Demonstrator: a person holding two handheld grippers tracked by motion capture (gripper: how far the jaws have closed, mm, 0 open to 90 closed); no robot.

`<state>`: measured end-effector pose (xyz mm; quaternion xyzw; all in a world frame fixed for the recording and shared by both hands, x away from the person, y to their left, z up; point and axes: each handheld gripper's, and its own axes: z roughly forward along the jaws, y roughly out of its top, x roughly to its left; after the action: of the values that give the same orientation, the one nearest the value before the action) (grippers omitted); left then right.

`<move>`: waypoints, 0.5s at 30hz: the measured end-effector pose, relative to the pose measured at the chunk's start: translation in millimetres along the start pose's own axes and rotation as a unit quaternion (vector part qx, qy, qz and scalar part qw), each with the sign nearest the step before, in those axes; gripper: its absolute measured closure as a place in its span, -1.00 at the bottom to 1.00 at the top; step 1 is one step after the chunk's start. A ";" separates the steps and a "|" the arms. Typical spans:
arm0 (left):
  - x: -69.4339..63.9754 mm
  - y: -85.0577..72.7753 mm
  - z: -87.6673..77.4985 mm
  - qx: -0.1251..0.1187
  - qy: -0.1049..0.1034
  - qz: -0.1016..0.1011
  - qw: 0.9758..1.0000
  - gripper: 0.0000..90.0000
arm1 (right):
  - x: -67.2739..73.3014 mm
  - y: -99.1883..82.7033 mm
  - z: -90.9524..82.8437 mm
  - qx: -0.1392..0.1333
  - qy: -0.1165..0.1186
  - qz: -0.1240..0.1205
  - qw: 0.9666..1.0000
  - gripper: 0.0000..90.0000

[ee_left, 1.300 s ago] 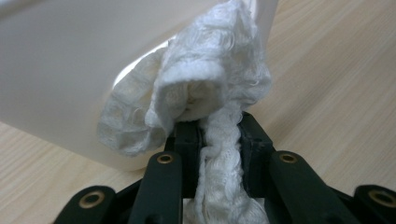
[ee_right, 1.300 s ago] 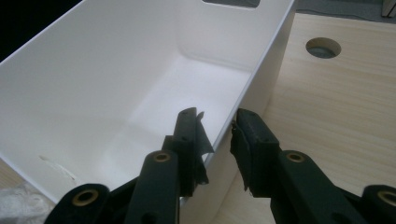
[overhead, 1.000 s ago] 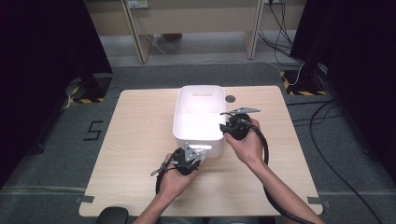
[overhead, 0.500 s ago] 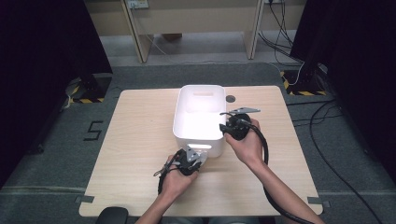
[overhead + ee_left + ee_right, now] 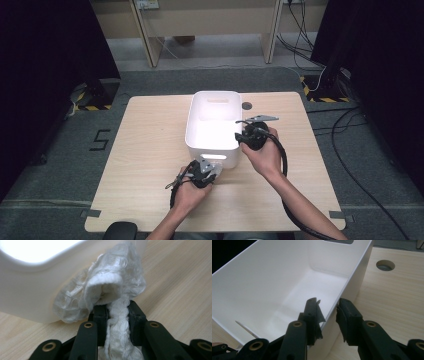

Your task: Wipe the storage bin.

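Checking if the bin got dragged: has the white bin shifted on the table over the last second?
No. The bin sits where it was, its far right corner as close to the table's round hole.

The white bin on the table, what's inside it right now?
The white bin looks empty: bare floor and walls in the right gripper view. Its near end is hidden by the wall; glare washes out the floor from above.

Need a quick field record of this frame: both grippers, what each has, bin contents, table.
left gripper: shut on white cloth, held against the near outside wall of the bin
right gripper: jaws astride the bin's right wall, one inside, one outside; whether the pads press it cannot be told
white bin: upright on the table, nothing seen inside
table: light wood, round hole behind the bin
cloth status: not yet in the bin
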<state>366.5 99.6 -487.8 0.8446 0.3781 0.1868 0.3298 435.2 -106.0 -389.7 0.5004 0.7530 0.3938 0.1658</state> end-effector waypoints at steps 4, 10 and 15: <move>-0.6 0.6 -1.4 -0.003 0.000 -0.001 1.000 0.62 | 0.2 0.0 0.0 0.000 0.000 0.000 1.000 0.55; -1.1 3.0 -4.2 -0.008 0.000 0.000 1.000 0.62 | -0.2 0.1 0.0 0.001 -0.001 0.001 1.000 0.55; -2.4 6.1 -8.5 -0.015 0.001 0.000 1.000 0.62 | -0.1 0.1 0.1 0.000 -0.002 0.000 1.000 0.55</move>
<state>363.3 98.3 -477.6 0.8394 0.3757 0.1936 0.3417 435.3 -106.1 -389.7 0.5010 0.7529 0.3928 0.1669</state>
